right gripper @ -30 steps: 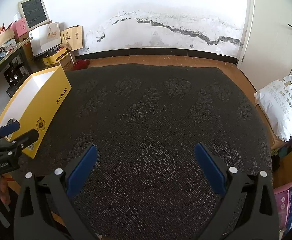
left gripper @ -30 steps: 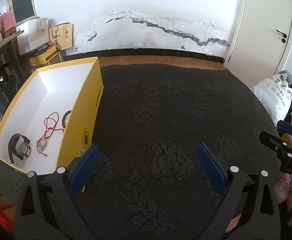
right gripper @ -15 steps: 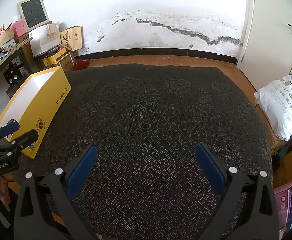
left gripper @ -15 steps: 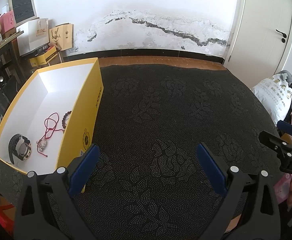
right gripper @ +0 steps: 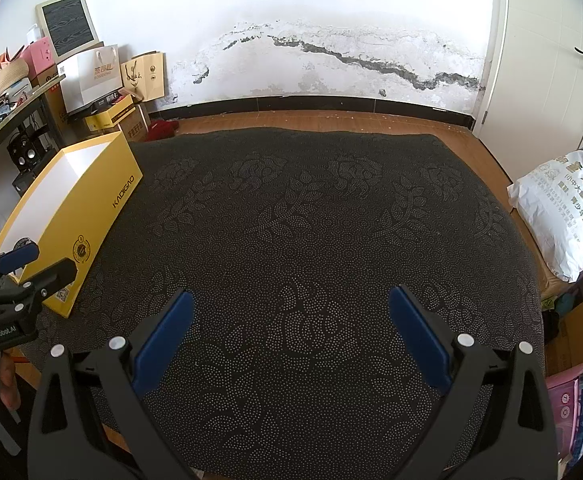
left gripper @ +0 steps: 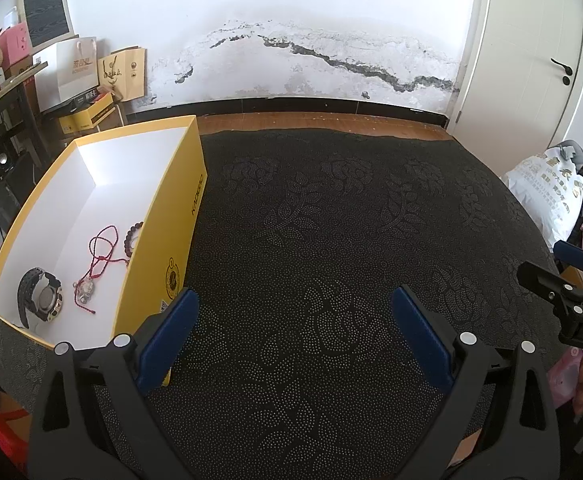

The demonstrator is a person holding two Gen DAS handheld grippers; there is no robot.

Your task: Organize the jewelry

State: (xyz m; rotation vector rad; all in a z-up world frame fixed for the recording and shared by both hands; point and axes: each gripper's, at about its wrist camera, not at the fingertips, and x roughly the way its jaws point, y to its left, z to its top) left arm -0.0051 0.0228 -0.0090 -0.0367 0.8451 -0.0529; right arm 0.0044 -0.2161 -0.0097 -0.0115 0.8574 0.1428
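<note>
- Your left gripper and right gripper both stand wide open and hold nothing.
- Inside the yellow box, at its near end: black wristwatch, red cord necklace, and a bead bracelet against the right wall.
- Judged: the cord is limp and light; pinch it at the pendant. The watch is stiffer; grip its strap.

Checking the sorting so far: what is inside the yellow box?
Inside the yellow box: a black watch, a red cord necklace and a dark bead bracelet, partly hidden by the box's near wall. The right wrist view shows none of them.
</note>
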